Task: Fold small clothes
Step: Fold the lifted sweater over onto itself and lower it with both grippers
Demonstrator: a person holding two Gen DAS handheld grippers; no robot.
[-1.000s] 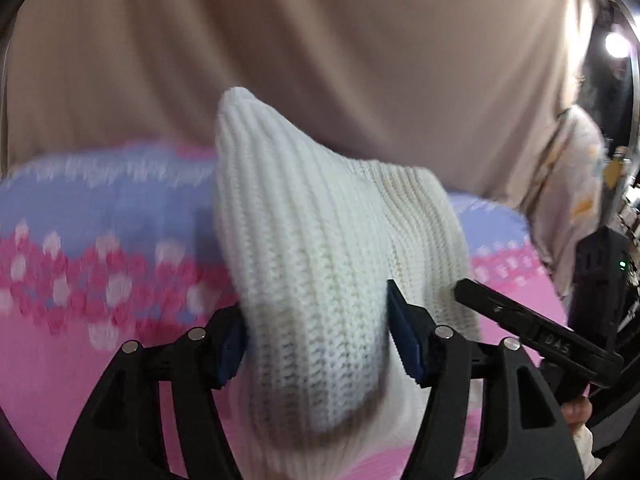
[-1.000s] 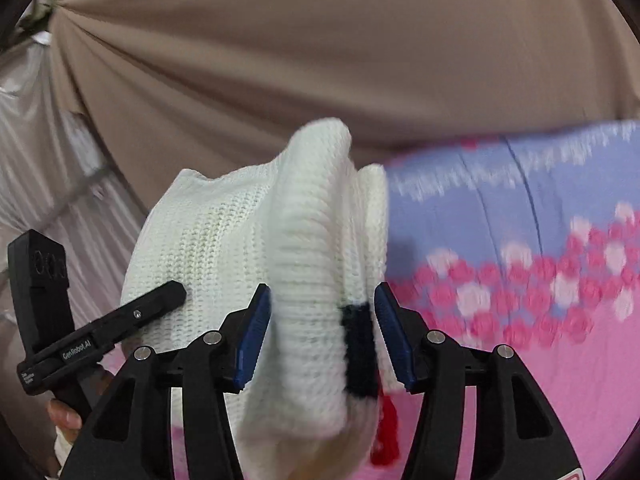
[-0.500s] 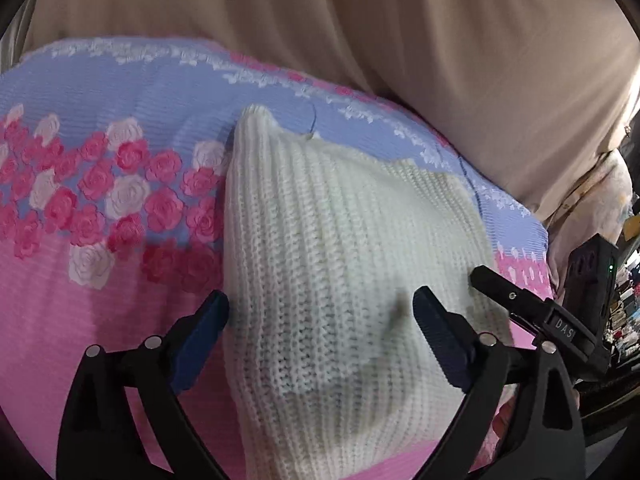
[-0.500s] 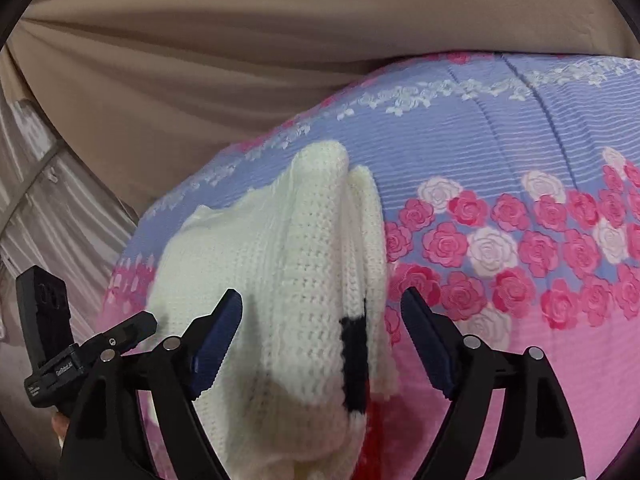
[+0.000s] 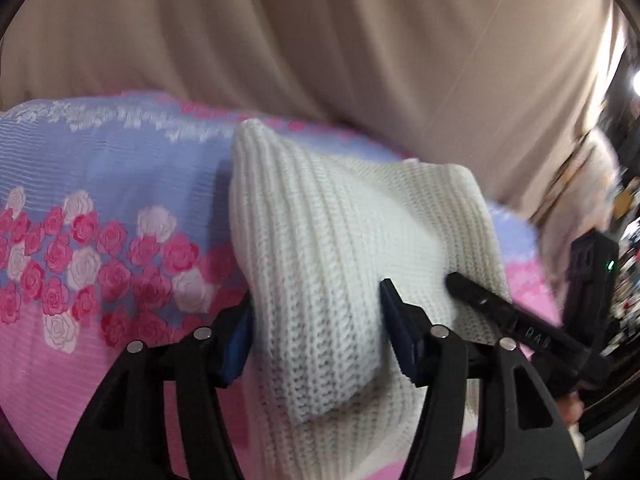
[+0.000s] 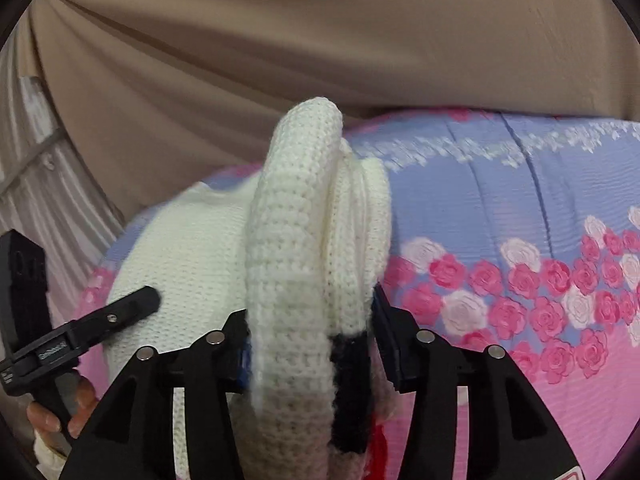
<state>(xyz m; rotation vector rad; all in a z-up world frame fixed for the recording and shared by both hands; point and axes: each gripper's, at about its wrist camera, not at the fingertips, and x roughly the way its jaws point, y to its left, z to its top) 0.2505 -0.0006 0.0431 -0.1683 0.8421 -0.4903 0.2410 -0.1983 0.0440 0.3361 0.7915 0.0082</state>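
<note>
White knit garment (image 5: 320, 248), blurred label (image 5: 536, 334) perhaps "DAS"

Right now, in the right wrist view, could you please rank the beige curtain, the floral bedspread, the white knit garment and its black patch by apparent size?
1. beige curtain
2. floral bedspread; white knit garment looks comparable, being nearer the camera, so unranked
3. black patch
</note>
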